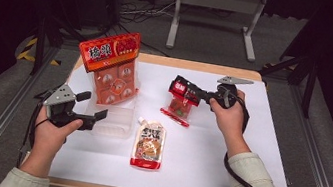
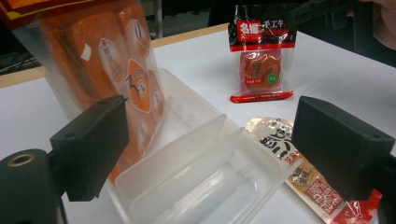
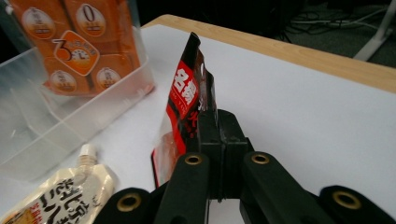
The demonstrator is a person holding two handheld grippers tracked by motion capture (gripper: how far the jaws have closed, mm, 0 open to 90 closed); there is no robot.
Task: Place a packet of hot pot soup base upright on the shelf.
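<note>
My right gripper [image 1: 194,95] is shut on the top edge of a small red-and-black snack packet [image 1: 181,101], which hangs upright with its bottom edge at the white table top [image 1: 246,151]. From the right gripper view the packet [image 3: 187,93] is pinched between the jaws. My left gripper [image 1: 93,104] is open, its jaws on either side of the near end of a clear plastic bin [image 1: 111,123]. An orange multi-pack bag [image 1: 113,67] stands in the bin's far compartment. A spouted pouch [image 1: 149,144] lies flat beside the bin. The left gripper view shows the bin [image 2: 201,172], the bag [image 2: 112,60], the pouch [image 2: 299,172] and the packet [image 2: 259,60].
The white top has a wooden edge [image 1: 199,67]. A metal stand [image 1: 215,10] and cables lie on the floor beyond. Dark frame rails run along both sides of the table.
</note>
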